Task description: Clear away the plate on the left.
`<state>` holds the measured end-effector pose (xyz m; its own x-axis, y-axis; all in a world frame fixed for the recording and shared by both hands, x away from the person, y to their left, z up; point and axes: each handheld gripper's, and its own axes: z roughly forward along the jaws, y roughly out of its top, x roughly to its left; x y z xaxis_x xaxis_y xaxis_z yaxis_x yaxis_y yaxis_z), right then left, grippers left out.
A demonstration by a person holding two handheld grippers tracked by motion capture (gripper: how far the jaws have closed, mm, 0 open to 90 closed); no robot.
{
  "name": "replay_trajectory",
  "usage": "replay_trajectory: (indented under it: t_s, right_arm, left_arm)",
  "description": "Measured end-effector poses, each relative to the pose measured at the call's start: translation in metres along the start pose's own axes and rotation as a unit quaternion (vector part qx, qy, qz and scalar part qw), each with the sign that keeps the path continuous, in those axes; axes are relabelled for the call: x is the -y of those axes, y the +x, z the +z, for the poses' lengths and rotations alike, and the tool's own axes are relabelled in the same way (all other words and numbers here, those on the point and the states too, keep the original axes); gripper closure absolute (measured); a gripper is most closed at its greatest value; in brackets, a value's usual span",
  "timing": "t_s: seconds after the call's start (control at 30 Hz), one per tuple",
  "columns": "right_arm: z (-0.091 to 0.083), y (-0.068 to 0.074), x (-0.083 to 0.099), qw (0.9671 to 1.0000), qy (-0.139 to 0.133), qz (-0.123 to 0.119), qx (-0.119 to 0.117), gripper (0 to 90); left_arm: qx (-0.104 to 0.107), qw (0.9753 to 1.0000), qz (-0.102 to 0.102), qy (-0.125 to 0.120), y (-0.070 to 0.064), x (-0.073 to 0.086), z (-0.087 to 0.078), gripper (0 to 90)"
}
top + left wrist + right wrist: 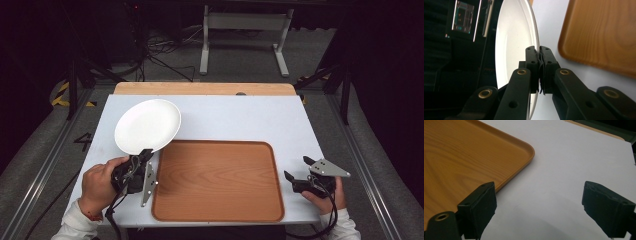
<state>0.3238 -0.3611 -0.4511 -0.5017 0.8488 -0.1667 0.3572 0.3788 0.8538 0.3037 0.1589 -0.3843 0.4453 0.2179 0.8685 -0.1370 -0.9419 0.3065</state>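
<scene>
A: Item one, the white plate point(148, 125). Location?

B: Far-left part of the bench point(240, 117), tilted, its near rim lifted. Its near edge overlaps the far-left corner of the wooden tray point(217, 181) as seen from above; whether it touches the tray cannot be told.

A: Held by?

B: The left claw point(145, 153), jaws pressed together on the plate's near rim. The left gripper view confirms it: the rim point(535, 50) runs edge-on between the two pads, plate face to one side, bench to the other.

A: Bearing of plate from claw?

B: Directly ahead, away from the person. The claw grips the nearest point of the rim, so the whole disc stands beyond the jaws.

A: Item two, the tray?

B: Bare, lying flat at the near middle of the bench, long axis running left to right, just to the right of the left claw.

A: Item three, the right claw point(300, 170)?

B: Jaws wide apart, holding nothing, resting at the near-right of the bench beside the tray's right edge point(529, 152).

A: Judgement on the coming move?

B: Likely plate onto tray: a short carry rightward and toward the person, left hand's work, being the nearer.
</scene>
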Motion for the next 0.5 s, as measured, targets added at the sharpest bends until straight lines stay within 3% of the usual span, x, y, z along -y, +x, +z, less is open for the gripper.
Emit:
replay_trajectory:
  t_s: [0.23,0.5]
  right_arm:
    - [0.000,0.000,0.000,1.0000,0.000,0.000,-0.001,13.0]
    - [0.000,0.000,0.000,1.0000,-0.001,0.000,0.000,13.0]
  left_arm:
    - [0.013,0.9991,0.027,-0.029,-0.008,-0.024,-0.001,86.6]
    - [0.025,0.9974,0.049,-0.046,-0.017,-0.040,0.001,86.5]
